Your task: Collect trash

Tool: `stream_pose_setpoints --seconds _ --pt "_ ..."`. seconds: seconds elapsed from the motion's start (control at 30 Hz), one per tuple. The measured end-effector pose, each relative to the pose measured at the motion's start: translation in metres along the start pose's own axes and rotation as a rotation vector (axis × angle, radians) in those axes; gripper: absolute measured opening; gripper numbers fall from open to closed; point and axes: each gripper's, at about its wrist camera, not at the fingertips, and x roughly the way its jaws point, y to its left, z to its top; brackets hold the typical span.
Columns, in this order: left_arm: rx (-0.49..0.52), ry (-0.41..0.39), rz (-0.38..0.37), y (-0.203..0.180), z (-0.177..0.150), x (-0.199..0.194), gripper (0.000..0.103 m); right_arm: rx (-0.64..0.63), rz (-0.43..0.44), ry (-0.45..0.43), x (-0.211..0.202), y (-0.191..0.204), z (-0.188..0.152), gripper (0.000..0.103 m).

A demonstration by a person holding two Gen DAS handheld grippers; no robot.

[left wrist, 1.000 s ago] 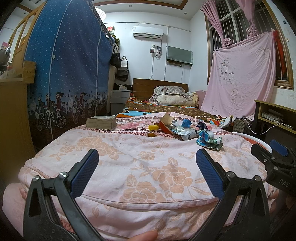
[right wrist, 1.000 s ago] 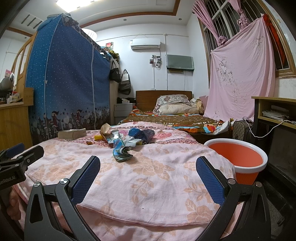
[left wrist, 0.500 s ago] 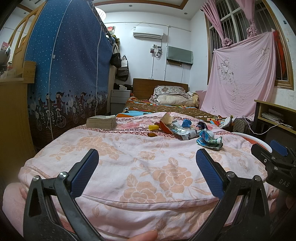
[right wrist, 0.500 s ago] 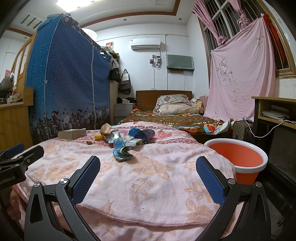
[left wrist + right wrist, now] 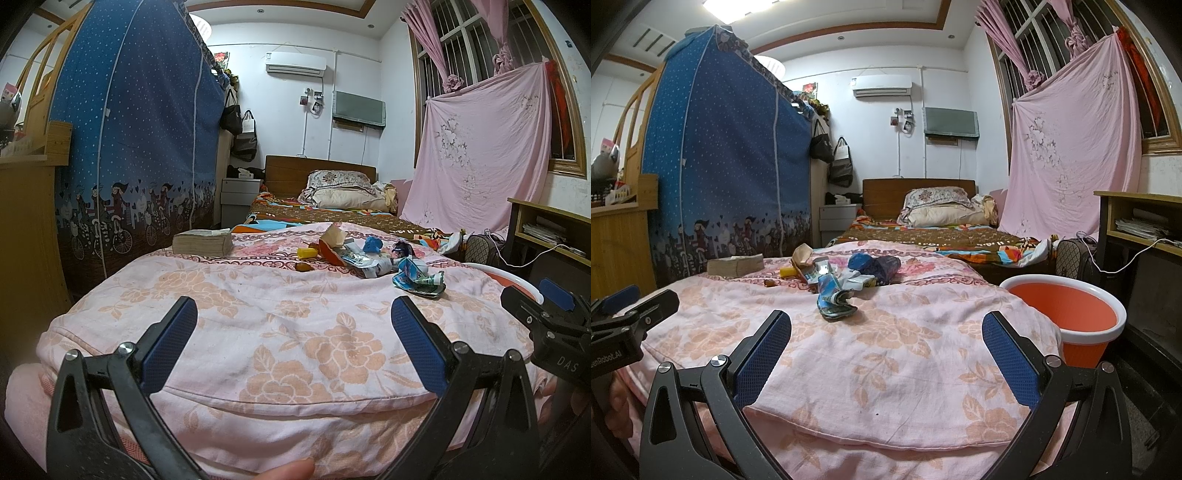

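Right wrist view: orange bucket [image 5: 1071, 314] beside bed [image 5: 886, 350] holds no visible trash.

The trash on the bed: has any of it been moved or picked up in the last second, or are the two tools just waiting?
Nothing has visibly changed. The trash lies in the same pile on the bed, the bucket stands beside it, and both grippers, left and right, hang open and empty short of the pile.
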Motion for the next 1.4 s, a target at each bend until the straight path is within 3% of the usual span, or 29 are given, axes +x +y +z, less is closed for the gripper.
stream_pose_setpoints --seconds 0.43,0.7,1.07,1.4 --pt "-0.010 0.008 0.009 0.002 0.005 0.002 0.092 0.015 0.007 0.006 0.004 0.002 0.000 0.103" --pt "-0.018 -0.006 -0.005 0.009 0.026 0.015 0.092 0.021 0.008 -0.024 0.009 -0.005 0.021 0.103" --pt "0.025 -0.103 -0.003 0.005 0.059 0.034 0.092 -0.028 -0.009 -0.118 0.022 -0.012 0.057 0.103" --pt "0.045 -0.192 0.025 0.019 0.077 0.037 0.092 -0.038 0.035 -0.175 0.035 0.002 0.076 0.103"
